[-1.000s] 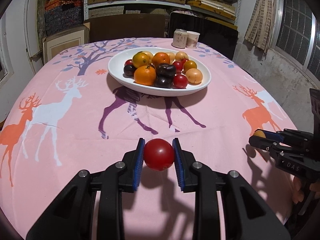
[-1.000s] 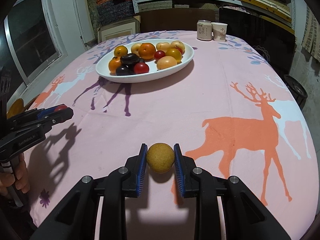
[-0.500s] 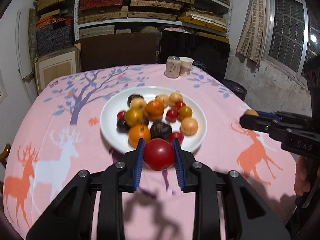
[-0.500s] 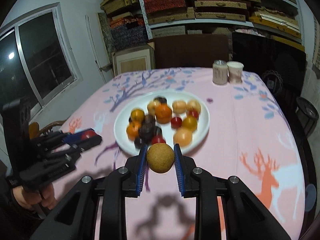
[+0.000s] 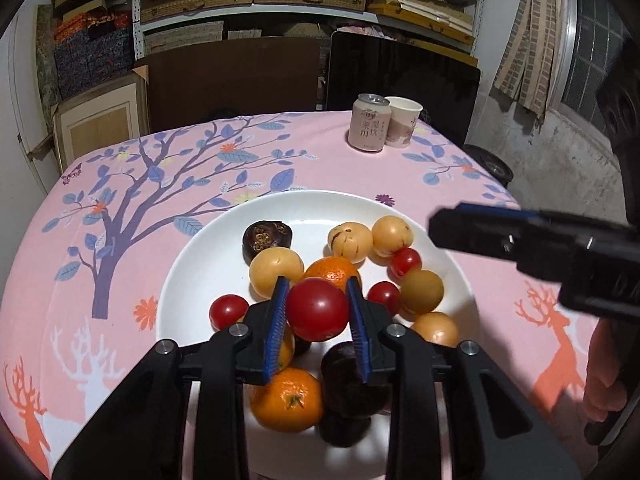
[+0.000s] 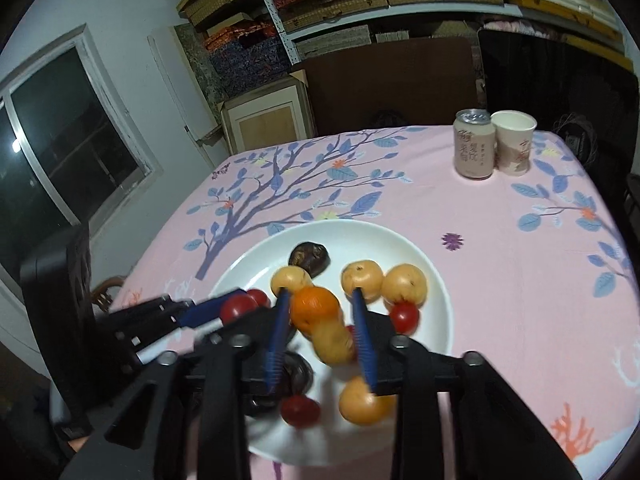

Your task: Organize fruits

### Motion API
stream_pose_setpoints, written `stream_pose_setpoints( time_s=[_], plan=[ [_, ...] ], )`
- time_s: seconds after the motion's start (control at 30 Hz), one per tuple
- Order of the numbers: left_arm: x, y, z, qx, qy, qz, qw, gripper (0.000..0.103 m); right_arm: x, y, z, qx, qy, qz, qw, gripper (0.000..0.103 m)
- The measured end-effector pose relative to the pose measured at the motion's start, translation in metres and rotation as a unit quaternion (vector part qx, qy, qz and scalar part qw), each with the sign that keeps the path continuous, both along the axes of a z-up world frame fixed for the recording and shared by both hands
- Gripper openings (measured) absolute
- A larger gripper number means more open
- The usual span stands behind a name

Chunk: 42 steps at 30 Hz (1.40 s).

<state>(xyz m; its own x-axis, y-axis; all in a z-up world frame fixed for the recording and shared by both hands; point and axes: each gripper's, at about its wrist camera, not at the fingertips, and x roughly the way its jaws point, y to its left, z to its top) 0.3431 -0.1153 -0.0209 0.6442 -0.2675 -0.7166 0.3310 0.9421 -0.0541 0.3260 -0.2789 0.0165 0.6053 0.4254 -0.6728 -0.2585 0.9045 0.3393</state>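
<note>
Red tomato (image 5: 317, 309) pinched in left claw (image 5: 318, 312) over plate (image 5: 192, 264), right claw (image 6: 322, 330) spread, blurred fruit (image 6: 330, 338) between, can (image 5: 369, 123) lettering unreadable.

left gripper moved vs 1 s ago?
Yes. The left gripper, shut on the red tomato, has travelled forward from the near tablecloth to above the white plate; the can looms larger.

Both views are lit by dim, warm indoor light from overhead, and the windows show dark. Fisheye bending curves the shelves and the pink printed worktop (image 5: 360, 168), with black vignette in every corner. The left wrist view is sharp, with small glints on the round red tomato (image 5: 317, 309). The right wrist view is smeared by motion: the yellow-brown fruit (image 6: 332, 340) between its claw (image 6: 320, 334) pads streaks downward.
</note>
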Motion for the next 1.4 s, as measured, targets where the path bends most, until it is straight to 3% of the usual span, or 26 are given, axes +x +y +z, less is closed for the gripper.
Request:
stream_pose_setpoints(
  time_s=[0.03,0.13,0.17,0.2,0.23,0.37,0.53,0.63,0.77,0.83,0.97,1.1,1.4],
  plan=[
    [-0.001,0.001,-0.002,0.0,0.0,0.0,1.0,0.044,0.005,0.0,0.0,0.002,-0.003,-0.008,1.0,0.054],
    [-0.007,0.009,0.001,-0.01,-0.011,0.012,0.9998,0.072,0.008,0.002,0.001,0.001,-0.005,-0.015,1.0,0.054],
    [-0.009,0.012,0.003,-0.015,-0.014,0.011,0.9997,0.076,0.007,0.002,0.001,0.004,-0.004,-0.014,1.0,0.054],
    [-0.012,0.013,0.004,-0.016,-0.015,0.01,0.9997,0.092,0.003,0.001,0.001,0.007,-0.004,-0.014,1.0,0.054],
    [-0.016,0.014,0.004,-0.017,-0.014,0.009,0.9997,0.099,-0.001,0.001,0.0,0.009,-0.002,-0.017,1.0,0.054],
    [-0.042,0.015,0.0,0.003,0.007,-0.001,1.0,0.099,-0.027,-0.007,-0.005,0.01,0.011,-0.028,0.999,0.062],
    [-0.105,0.028,0.005,0.025,-0.012,-0.007,0.9996,0.099,-0.082,-0.01,-0.007,0.0,0.01,-0.032,0.999,0.071],
    [-0.145,0.044,0.005,0.016,0.0,0.001,0.9999,0.099,-0.119,-0.007,-0.009,-0.012,0.008,-0.041,0.999,0.083],
    [-0.198,0.068,0.005,-0.004,0.009,0.027,0.9996,0.099,-0.181,0.011,-0.019,-0.039,0.011,-0.045,0.998,0.085],
    [-0.224,0.079,0.006,-0.012,0.012,0.043,0.9989,0.099,-0.207,0.021,-0.019,-0.053,0.005,-0.04,0.998,0.094],
    [-0.269,0.093,0.014,-0.015,0.013,0.069,0.9974,0.099,-0.268,0.039,-0.003,-0.073,-0.035,-0.05,0.995,0.099],
    [-0.307,0.1,0.028,-0.028,-0.012,0.073,0.9969,0.099,-0.311,0.041,0.02,-0.079,-0.094,-0.085,0.989,0.099],
    [-0.341,0.099,0.053,-0.007,-0.071,0.106,0.9918,0.099,-0.343,0.039,0.041,-0.098,-0.139,-0.105,0.98,0.099]
  ],
)
